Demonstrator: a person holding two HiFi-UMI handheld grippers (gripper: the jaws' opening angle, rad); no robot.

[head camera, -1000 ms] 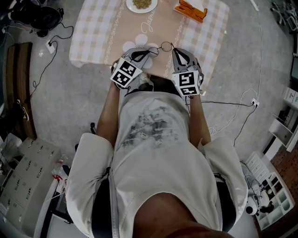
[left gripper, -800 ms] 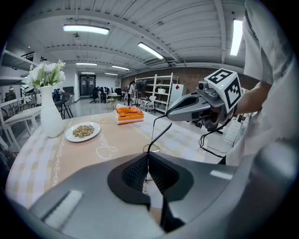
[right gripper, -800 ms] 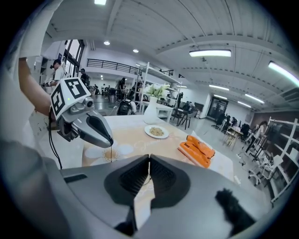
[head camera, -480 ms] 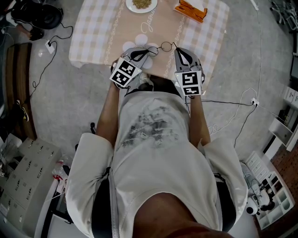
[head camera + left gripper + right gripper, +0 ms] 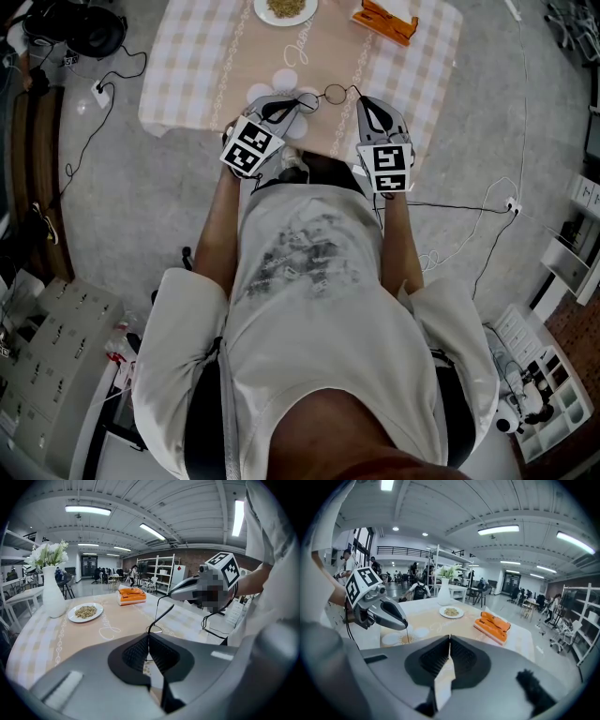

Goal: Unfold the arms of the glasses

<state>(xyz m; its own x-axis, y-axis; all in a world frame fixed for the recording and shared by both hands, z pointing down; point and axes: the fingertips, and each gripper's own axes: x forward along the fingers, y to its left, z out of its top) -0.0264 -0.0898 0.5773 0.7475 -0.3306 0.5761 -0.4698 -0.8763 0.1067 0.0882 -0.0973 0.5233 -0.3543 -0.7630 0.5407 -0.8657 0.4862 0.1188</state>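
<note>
table [image 5: 187, 75]: glasses [image 5: 328, 93] held over its near edge | my left claw [image 5: 305, 103]: clamped on the frame's left end | my right claw [image 5: 361, 101]: closed, apparently on the thin arm [image 5: 352, 92] | arm runs left-right between my claws, right claw nearer; I judge the swing goes rightward.

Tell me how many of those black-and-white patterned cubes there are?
2. The left cube sits on the left tool, the right cube on the right tool. None appears hidden.
</note>
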